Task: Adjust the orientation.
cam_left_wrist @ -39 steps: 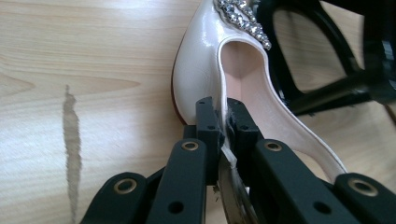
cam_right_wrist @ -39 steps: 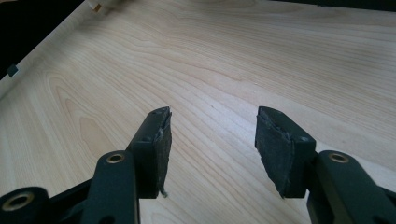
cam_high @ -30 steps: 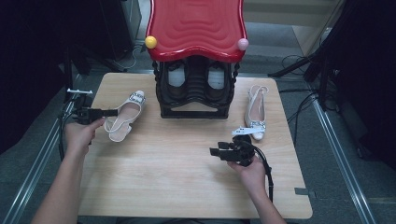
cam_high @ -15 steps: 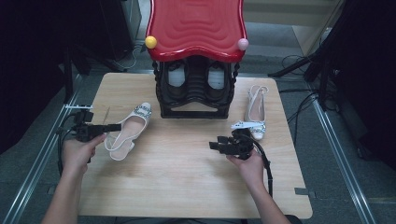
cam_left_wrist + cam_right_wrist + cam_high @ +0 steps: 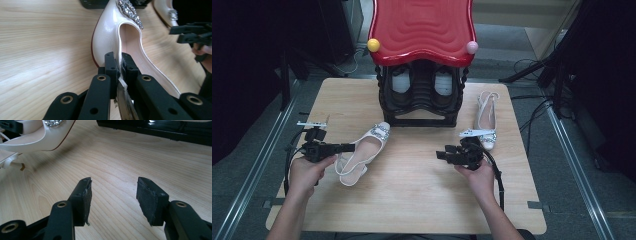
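Observation:
A white slingback shoe [image 5: 371,145] with a rhinestone buckle hangs just over the table at its left middle, toe toward the rack. My left gripper [image 5: 350,147] is shut on its side edge; in the left gripper view the jaws [image 5: 119,58] pinch the thin rim of the shoe [image 5: 107,35]. My right gripper [image 5: 442,154] stands open over bare wood at the right middle, pointing left, and nothing lies between its jaws [image 5: 113,186]. The held shoe [image 5: 37,137] shows at the upper left of the right gripper view. A matching second shoe [image 5: 486,117] lies at the right of the rack.
A black shoe rack [image 5: 422,102] with a red wavy top [image 5: 422,27] stands at the back middle of the wooden table [image 5: 412,200], with dark shoes inside. Metal rails run along both sides of the table. Cables trail from each gripper.
My left gripper has carried the white shoe to the right and nearer to me, toward the table's middle. The right gripper has hardly moved.

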`<action>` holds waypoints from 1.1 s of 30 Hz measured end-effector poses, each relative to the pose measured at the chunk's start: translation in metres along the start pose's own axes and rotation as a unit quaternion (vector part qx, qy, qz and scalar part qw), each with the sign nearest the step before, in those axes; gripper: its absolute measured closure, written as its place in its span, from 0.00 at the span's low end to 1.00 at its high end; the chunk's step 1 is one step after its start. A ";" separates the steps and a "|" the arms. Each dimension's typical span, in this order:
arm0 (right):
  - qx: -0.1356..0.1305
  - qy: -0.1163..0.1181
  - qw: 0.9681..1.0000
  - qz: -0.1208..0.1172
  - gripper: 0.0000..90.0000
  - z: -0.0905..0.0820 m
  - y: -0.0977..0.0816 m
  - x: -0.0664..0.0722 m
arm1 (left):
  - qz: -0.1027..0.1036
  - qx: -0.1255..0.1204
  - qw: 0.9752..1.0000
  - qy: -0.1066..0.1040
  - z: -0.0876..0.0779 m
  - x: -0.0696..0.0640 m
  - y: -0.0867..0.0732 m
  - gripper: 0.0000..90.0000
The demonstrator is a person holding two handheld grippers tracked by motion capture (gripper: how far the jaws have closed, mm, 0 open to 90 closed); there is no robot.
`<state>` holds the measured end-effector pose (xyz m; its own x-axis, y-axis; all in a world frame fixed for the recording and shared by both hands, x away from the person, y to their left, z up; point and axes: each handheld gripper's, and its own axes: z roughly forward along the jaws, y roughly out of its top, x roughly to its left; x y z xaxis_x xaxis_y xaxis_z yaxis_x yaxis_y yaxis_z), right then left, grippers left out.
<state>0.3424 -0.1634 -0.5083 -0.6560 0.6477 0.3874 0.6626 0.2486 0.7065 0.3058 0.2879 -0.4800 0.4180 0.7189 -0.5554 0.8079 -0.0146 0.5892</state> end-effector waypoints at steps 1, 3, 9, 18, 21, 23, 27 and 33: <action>0.000 0.000 1.000 -0.001 0.52 0.000 0.000 0.000 | 0.004 0.003 1.000 -0.005 0.003 -0.003 0.000 0.96; 0.001 -0.002 1.000 -0.002 0.52 0.000 -0.001 0.000 | 0.012 0.009 1.000 -0.016 0.010 -0.009 0.001 0.96; 0.004 -0.006 1.000 -0.006 0.52 -0.001 -0.006 0.004 | 0.033 0.027 0.998 -0.035 0.030 -0.025 0.006 0.95; -0.004 -0.020 1.000 -0.002 0.52 -0.012 -0.017 0.007 | 0.058 0.055 0.995 -0.056 0.061 -0.039 0.016 0.95; -0.003 -0.022 1.000 0.001 0.52 -0.015 -0.021 0.009 | 0.063 0.060 0.994 -0.067 0.070 -0.045 0.019 0.95; -0.001 -0.024 1.000 0.002 0.52 -0.016 -0.023 0.010 | 0.068 0.065 0.993 -0.073 0.076 -0.048 0.021 0.95; -0.004 -0.029 1.000 0.006 0.52 -0.020 -0.029 0.012 | 0.077 0.075 0.991 -0.077 0.088 -0.054 0.025 0.95; -0.008 -0.035 0.999 0.013 0.52 -0.024 -0.034 0.012 | 0.071 0.077 0.990 -0.091 0.108 -0.057 0.025 0.94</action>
<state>0.3034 -0.1810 -0.5137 -0.6121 0.7021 0.3639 0.6723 0.2197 0.7069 0.3469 0.1716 -0.4974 0.5893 0.5642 -0.5782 0.7830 -0.2225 0.5809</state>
